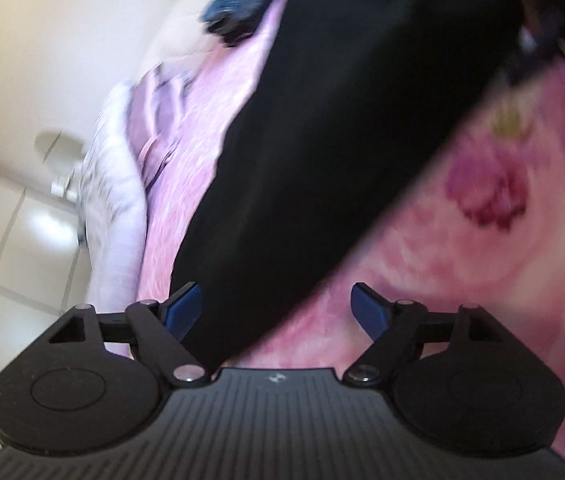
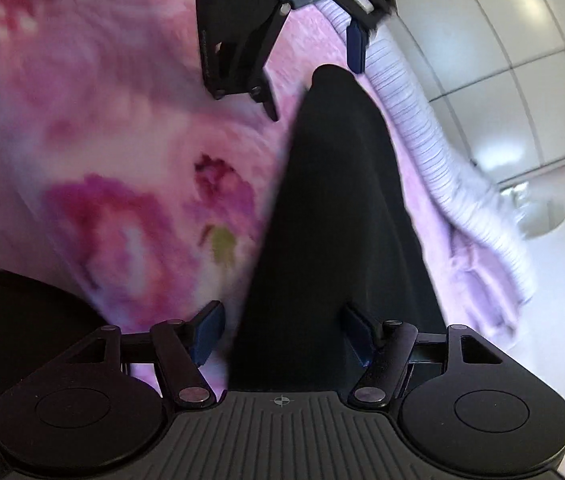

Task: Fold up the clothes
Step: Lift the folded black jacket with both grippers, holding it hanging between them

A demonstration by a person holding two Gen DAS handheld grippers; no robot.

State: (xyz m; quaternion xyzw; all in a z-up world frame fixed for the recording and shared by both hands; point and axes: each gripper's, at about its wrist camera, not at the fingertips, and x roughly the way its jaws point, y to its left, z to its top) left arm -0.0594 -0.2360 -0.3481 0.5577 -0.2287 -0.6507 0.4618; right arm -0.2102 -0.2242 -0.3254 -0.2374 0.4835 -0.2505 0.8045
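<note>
The left gripper (image 1: 276, 308) has its jaws spread wide with nothing clamped; the black garment (image 1: 322, 152) passes between its fingers, one edge brushing the left blue pad (image 1: 184, 308). The right gripper (image 2: 282, 332) is likewise wide open, the cloth's near end lying between its pads, seemingly loose, though blur hides contact. The garment lies on a pink floral bedspread (image 1: 502, 208), open on both sides. Only the right view shows the garment's far rounded tip, and the tiled floor (image 2: 522, 80) beyond the bed's edge.

Bed (image 2: 82, 140) covered in a pink floral blanket; black garment (image 2: 334, 208) spread flat along it; blue and black clothing (image 1: 238, 4) heaped at the far end, blurred; lilac striped sheet (image 2: 414, 120) along the edge.
</note>
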